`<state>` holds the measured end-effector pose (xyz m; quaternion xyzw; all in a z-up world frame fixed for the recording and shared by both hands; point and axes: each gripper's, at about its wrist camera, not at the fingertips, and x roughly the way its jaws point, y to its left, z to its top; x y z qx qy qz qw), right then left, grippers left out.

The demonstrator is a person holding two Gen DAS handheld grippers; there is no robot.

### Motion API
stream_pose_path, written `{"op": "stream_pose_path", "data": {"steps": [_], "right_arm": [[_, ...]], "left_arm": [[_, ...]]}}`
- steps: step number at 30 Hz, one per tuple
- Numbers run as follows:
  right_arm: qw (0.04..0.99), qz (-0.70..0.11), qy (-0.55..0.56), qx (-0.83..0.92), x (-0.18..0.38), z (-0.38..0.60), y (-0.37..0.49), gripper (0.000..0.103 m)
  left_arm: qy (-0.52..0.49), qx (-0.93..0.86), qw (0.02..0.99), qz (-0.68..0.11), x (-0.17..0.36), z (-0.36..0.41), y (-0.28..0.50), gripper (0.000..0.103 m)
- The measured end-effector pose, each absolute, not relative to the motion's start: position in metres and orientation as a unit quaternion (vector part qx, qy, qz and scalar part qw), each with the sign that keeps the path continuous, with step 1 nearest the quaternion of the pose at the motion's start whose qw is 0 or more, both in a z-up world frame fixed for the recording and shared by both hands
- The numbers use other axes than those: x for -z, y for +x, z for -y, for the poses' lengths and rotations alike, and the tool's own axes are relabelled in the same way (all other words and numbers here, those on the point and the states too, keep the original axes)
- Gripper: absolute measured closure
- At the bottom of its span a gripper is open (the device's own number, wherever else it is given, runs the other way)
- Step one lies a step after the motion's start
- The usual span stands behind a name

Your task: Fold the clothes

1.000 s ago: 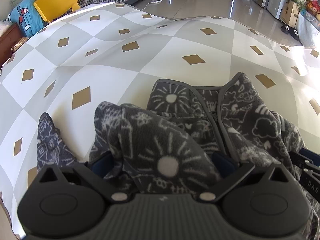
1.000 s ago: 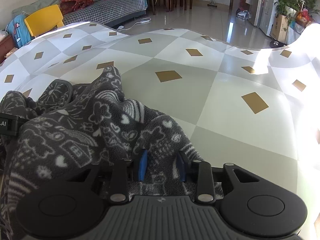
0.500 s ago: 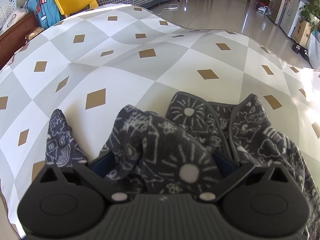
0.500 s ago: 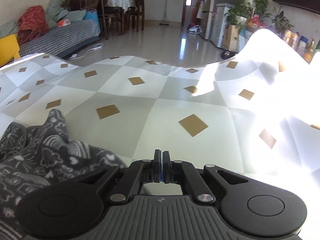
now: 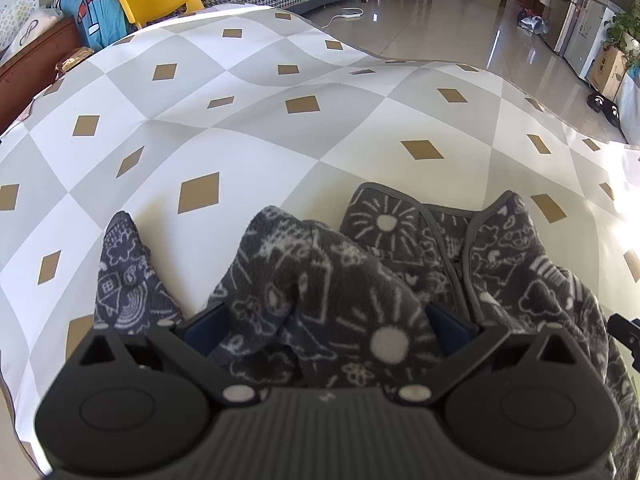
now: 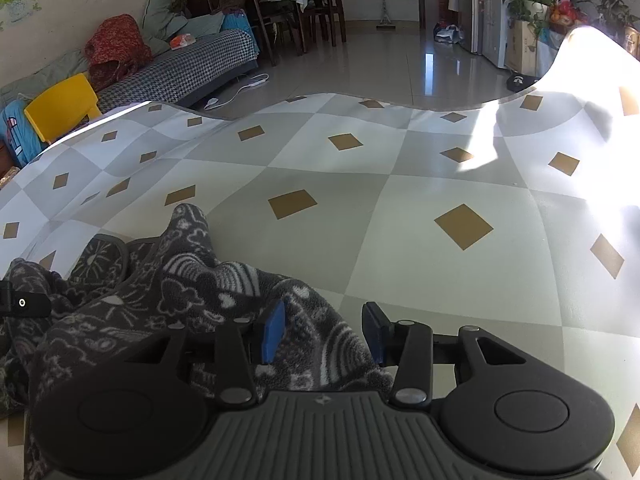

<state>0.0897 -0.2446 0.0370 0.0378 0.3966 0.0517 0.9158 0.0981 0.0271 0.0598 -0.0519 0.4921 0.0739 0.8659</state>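
Observation:
A dark grey fleece garment [image 5: 340, 280] printed with white doodles lies bunched on the checked tablecloth [image 5: 240, 128]. My left gripper [image 5: 326, 322] stands wide open with a raised fold of the fleece heaped between its fingers; both blue pads show bare faces. In the right wrist view the same garment [image 6: 192, 292] spreads to the left. My right gripper [image 6: 324, 332] hovers over the garment's right edge. Its jaws are opening, with cloth lying under and between them, and the pads do not press on it.
The grey-and-white tablecloth with gold diamonds [image 6: 440, 280] stretches ahead to a wavy far edge. Beyond it are shiny floor tiles, a yellow chair [image 6: 62, 104], a houndstooth-covered sofa [image 6: 180, 68], and a dining table with chairs [image 6: 288, 4]. Bright sunlight washes out the right side.
The right gripper left the fleece, shut empty while pointing higher, and now stands partly open over the garment's edge again. The left gripper has stayed put with the fold between its jaws.

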Motion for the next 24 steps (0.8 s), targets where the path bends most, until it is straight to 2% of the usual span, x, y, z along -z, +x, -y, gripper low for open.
{"op": "stream_pose_path", "data": {"steps": [15, 20, 24], "right_arm": [[0.902, -0.424, 0.039, -0.070, -0.012, 0.227, 0.103, 0.050], [0.907, -0.415, -0.011, -0.073, -0.008, 0.213, 0.103, 0.044], [0.908, -0.408, -0.043, -0.079, -0.005, 0.206, 0.103, 0.044]], "left_arm": [[-0.051, -0.071, 0.857, -0.507, -0.046, -0.026, 0.106, 0.000], [-0.049, -0.071, 0.856, -0.510, -0.043, -0.024, 0.107, 0.000], [-0.047, -0.071, 0.855, -0.511, -0.042, -0.024, 0.108, 0.000]]}}
